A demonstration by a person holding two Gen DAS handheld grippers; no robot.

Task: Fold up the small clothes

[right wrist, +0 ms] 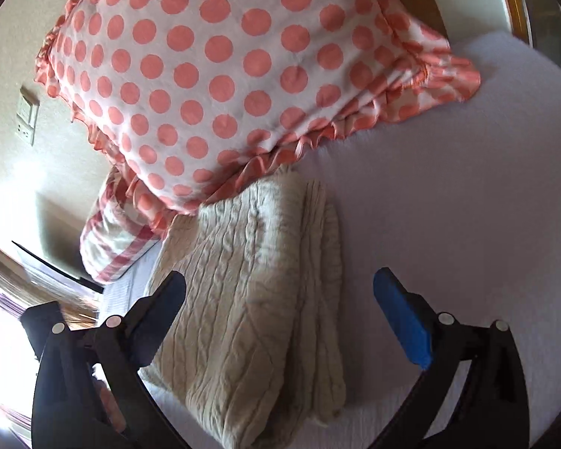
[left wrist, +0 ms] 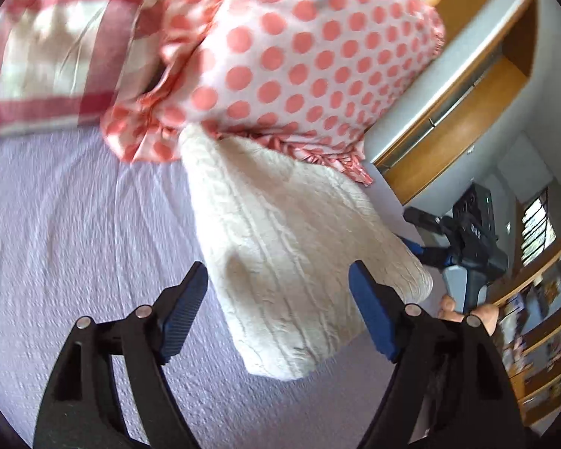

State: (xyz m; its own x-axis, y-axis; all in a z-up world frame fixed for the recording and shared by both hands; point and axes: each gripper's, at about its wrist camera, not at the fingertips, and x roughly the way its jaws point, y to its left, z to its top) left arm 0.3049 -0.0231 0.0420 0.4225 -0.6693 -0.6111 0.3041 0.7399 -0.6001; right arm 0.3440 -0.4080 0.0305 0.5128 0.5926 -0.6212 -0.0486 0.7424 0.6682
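Both your claws, left claw [left wrist: 276, 314] and right claw [right wrist: 280, 318], gape wide and empty over the folded cream knit [right wrist: 250, 284], tucked against the polka-dot pillow [right wrist: 220, 75] on the bed [right wrist: 467, 205], probably parked aside as finished.

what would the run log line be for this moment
stage: fold looks done | cream knit garment: folded, on bed sheet, far end against polka-dot pillow | left gripper: open, empty | right gripper: open, empty
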